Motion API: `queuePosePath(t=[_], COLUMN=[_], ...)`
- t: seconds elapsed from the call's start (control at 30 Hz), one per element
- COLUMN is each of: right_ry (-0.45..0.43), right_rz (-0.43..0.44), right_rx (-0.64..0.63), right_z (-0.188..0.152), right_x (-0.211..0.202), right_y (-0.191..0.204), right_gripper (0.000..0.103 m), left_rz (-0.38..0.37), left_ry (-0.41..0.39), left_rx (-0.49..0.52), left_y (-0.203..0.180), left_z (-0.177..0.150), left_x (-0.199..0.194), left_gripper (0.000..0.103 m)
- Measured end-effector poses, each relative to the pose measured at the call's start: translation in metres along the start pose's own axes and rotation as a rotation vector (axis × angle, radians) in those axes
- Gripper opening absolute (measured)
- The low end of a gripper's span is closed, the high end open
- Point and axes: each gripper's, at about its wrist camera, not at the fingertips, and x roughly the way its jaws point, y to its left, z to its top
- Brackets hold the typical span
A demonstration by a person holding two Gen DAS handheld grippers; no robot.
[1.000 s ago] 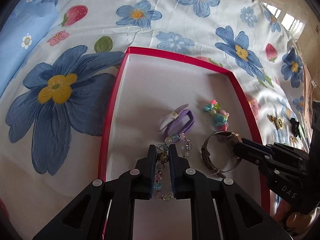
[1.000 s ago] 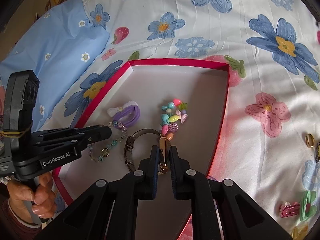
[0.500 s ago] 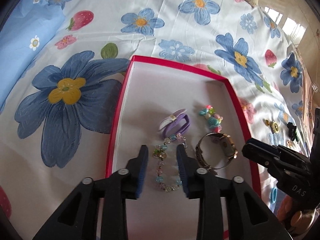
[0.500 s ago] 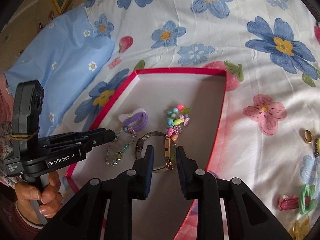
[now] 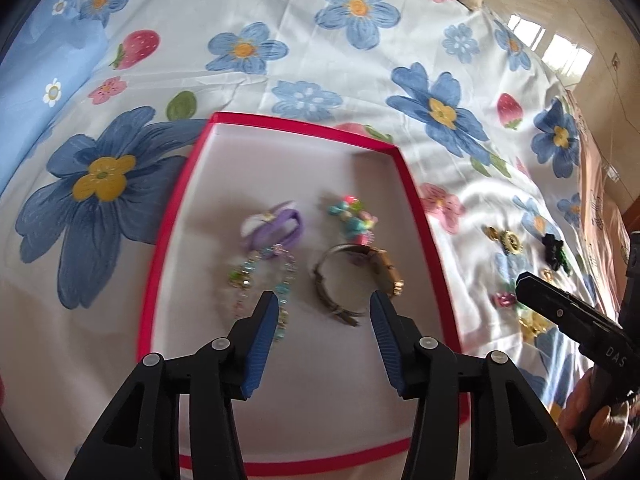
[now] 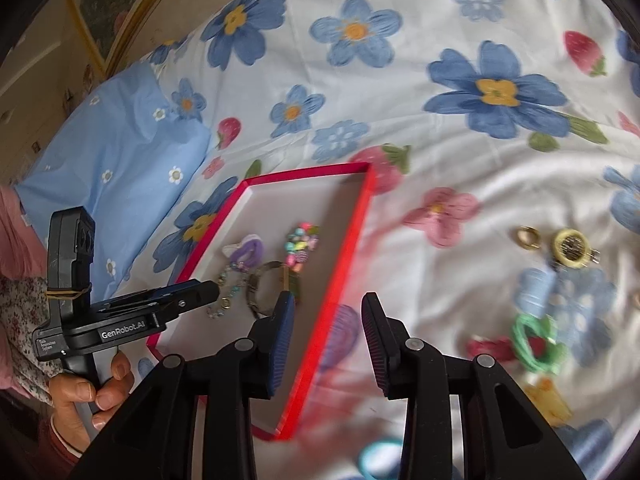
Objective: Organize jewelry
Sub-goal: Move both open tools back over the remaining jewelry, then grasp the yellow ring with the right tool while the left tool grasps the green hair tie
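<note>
The red-rimmed tray point(image 5: 158, 280) lies on the flowered bedsheet point(image 5: 360, 80); inside it sit a purple hair tie point(image 5: 276, 229), a colourful bead cluster point(image 5: 352, 216), a beaded bracelet point(image 5: 260, 284) and a wristwatch point(image 5: 356, 276), close together; the left gripper point(image 5: 323, 304) hovers above the tray, fingers spread, holding nothing; the right gripper point(image 6: 326, 308) hangs over the tray's right rim, likewise spread; blurred trinkets, perhaps clips, lie beyond that rim.

Left hand-held gripper point(image 5: 324, 304): jaws spread wide, nothing between the blue-padded fingers point(image 5: 262, 338); a bare hand point(image 6: 90, 390) wraps its handle. Right hand-held gripper point(image 6: 326, 310): jaws likewise spread wide and empty, handle gripped by a hand point(image 5: 596, 420) seen partly at the frame edge.
</note>
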Motion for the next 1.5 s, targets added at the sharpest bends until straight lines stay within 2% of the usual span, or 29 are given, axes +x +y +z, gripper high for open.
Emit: queuePosePath(t=[0.4,0.7,1.03,1.27,1.5], right_ry=[-0.024,-0.051,-0.066,-0.069,-0.049], right_rz=[-0.09,-0.181,-0.255,-0.261,-0.236], right_rx=[0.077,0.159,0.237,0.237,0.21], right_z=[-0.024,-0.042,-0.054,-0.043,-0.011], right_x=[-0.047,-0.082,-0.105,-0.101,-0.075], right_y=[-0.053,-0.099,-0.141,-0.153,-0.164], right_gripper=[0.038,0.038,0.038,0.038,0.038], left_rz=[-0.062,-0.099,-0.141,-0.162,-0.172], left_ry=[0.009,0.044,0.089,0.143,0.185], left_rx=[0.081,0.156,0.225,0.268,0.293], left_y=[-0.045,-0.086,-0.131,-0.162,-0.186], left_z=[-0.002,0.0,0.008,0.011,0.022], left_x=[0.001,0.022,0.047,0.079,0.116], left_gripper=[0.049,0.049,0.049,0.049,0.048])
